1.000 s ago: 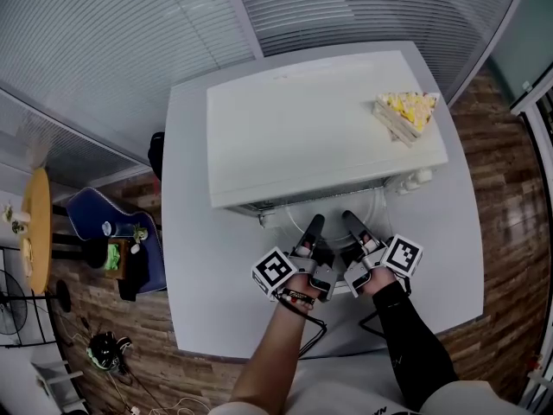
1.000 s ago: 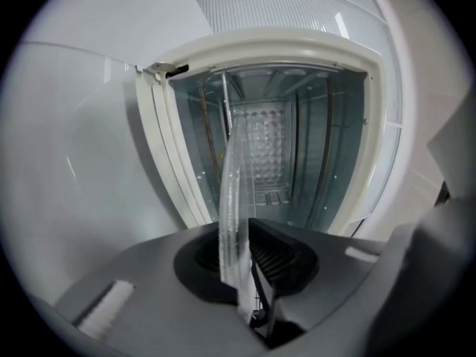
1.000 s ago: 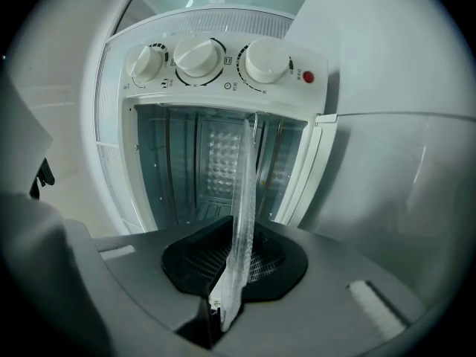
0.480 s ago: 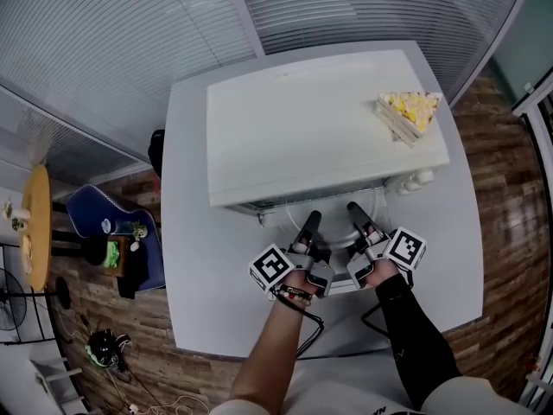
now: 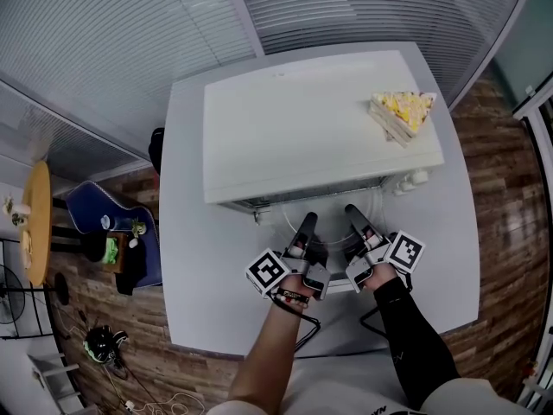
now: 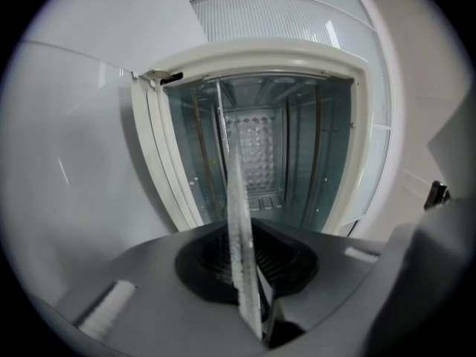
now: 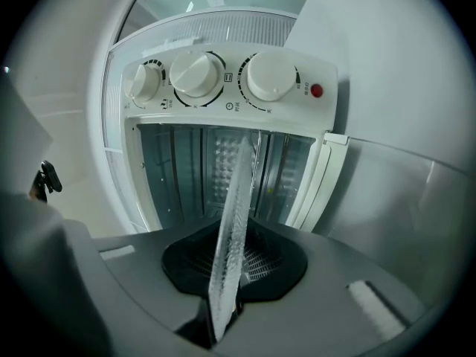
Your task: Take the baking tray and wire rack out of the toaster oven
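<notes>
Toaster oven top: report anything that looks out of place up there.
A wedge of layered cake with a yellow topping lies on the flat top of the toaster oven, at its right edge. No plate shows under it, and food resting directly on an appliance's casing looks odd.

We see a tray [image 6: 237,222] of thin, dimpled, shiny metal, edge-on. The left claw [image 6: 245,277] and right claw [image 7: 227,274] are matt grey plastic with dark ribbed linings. The oven [image 5: 320,128] has a smooth, satin white shell, a glossy metal inside and glossy cream plastic knobs [image 7: 197,73]. The worktop [image 5: 199,258] is smooth, matt pale grey. The floor [image 5: 510,232] looks like wood planks.
</notes>
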